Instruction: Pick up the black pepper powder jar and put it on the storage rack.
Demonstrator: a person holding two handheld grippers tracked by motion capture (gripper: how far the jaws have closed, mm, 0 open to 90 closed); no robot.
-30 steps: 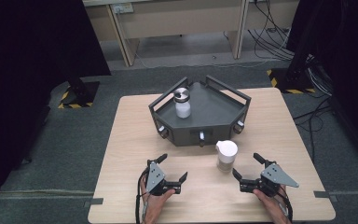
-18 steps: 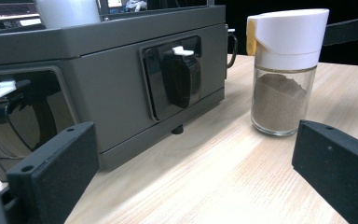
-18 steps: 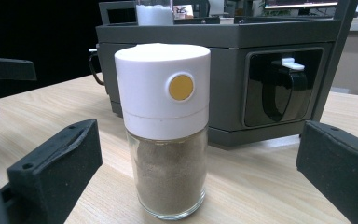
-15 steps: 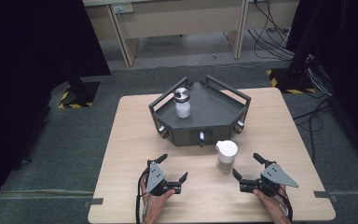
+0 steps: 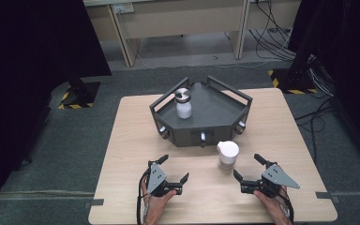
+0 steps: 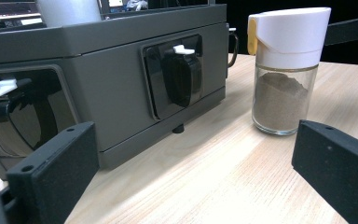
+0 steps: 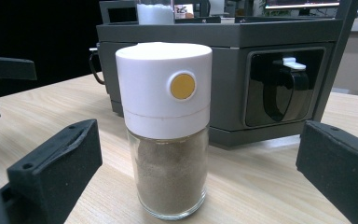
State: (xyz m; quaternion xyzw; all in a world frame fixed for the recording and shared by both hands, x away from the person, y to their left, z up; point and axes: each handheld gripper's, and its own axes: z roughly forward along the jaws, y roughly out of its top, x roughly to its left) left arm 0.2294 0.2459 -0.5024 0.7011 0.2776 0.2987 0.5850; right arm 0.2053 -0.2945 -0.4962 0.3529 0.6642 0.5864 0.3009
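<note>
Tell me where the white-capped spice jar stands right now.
In the high view the spice jar stands upright on the table, just in front of the grey tray, ahead of the right tool, untouched.

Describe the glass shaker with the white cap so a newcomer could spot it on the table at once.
On the light wooden table stands a dark grey angular tray with knobs along its front wall. Just in front of that wall, toward the right gripper, stands the clear glass shaker of brown powder with a white cap. Unlike the white, metal-lidded jar inside the tray, it stands on bare wood and has a yellow button.
</note>
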